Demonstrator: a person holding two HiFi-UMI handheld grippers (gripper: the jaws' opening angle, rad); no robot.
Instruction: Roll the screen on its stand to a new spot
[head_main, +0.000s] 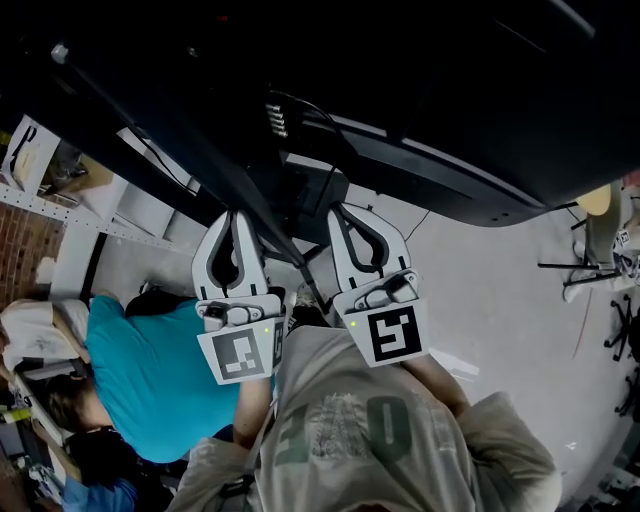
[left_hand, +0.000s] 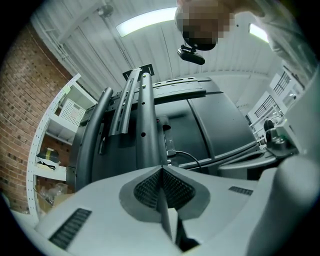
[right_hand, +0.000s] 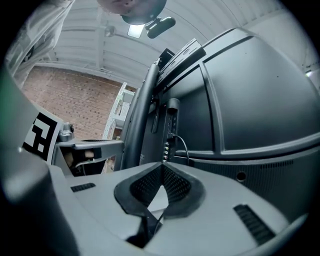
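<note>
The big black screen (head_main: 450, 100) fills the top of the head view, and its stand's dark post (head_main: 200, 170) slants down between my grippers. My left gripper (head_main: 237, 214) and right gripper (head_main: 338, 210) sit side by side just below the screen's back, both shut. In the left gripper view the jaws (left_hand: 161, 169) meet with nothing between them, and the stand's upright rails (left_hand: 145, 125) rise just beyond. In the right gripper view the jaws (right_hand: 161, 165) are also pressed together and empty, facing the screen's rear panel (right_hand: 250, 100) and a plugged-in cable (right_hand: 180, 145).
A person in a teal shirt (head_main: 150, 370) is low on the floor at the left, close to the stand. White shelving (head_main: 60, 200) and a brick wall (head_main: 25, 250) stand behind that person. Thin black stand legs (head_main: 590, 260) are at the right on the grey floor.
</note>
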